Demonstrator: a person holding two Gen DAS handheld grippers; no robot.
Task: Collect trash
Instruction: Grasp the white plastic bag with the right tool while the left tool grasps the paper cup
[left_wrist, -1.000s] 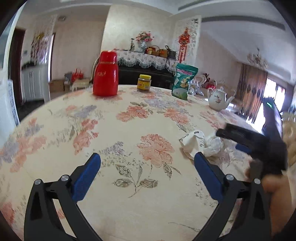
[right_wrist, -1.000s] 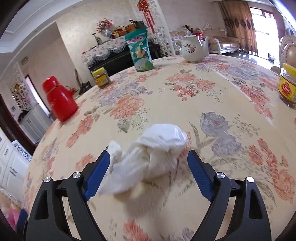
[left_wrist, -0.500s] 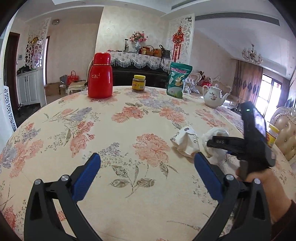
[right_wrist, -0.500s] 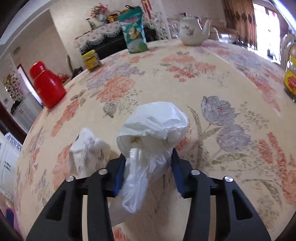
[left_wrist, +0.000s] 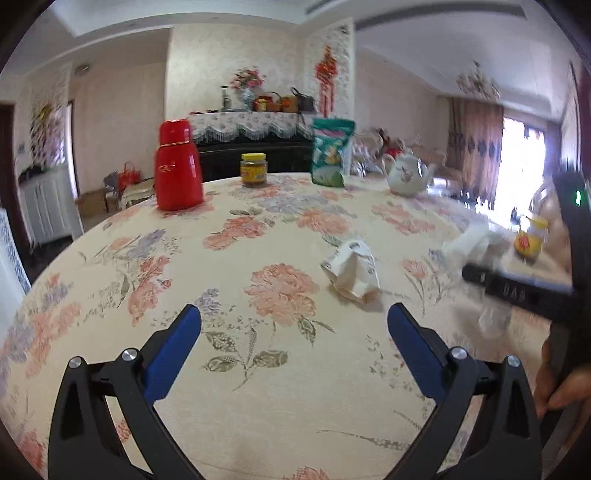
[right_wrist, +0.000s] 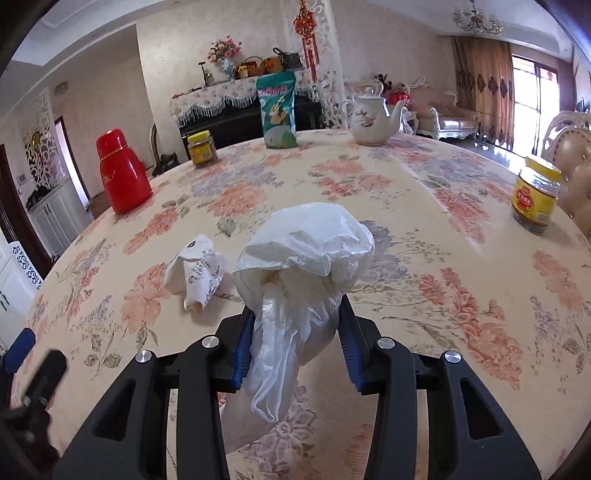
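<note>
The white plastic bag (right_wrist: 306, 258) sits in the lower middle of the right wrist frame, pinched at its neck between the blue pads of the right hand-held gripper (right_wrist: 295, 332); the jaws are drawn in close on it. The bag's puffed top bulges above the fingertips and a thin loose tail hangs below them, hiding most of both pads and the desk behind. In the left wrist frame the same bag shows only as a pale blurred smear at the right edge, partly behind the dark, blurred body of the right hand-held gripper.

Just left of the bag lies a crumpled printed paper wrapper (right_wrist: 197, 271) on the floral desk (right_wrist: 424, 229), apart from the bag. In the left wrist frame the wrapper (left_wrist: 352, 271) lies above and between the fingertips of the left hand-held gripper (left_wrist: 294, 332), whose jaws stand wide with nothing in them.

Farther back stand a red thermos (right_wrist: 122, 173), a yellow-lidded jar (right_wrist: 202, 147), a green snack bag (right_wrist: 277, 110) and a teapot (right_wrist: 371, 118); another jar (right_wrist: 533, 195) stands at the right edge.
</note>
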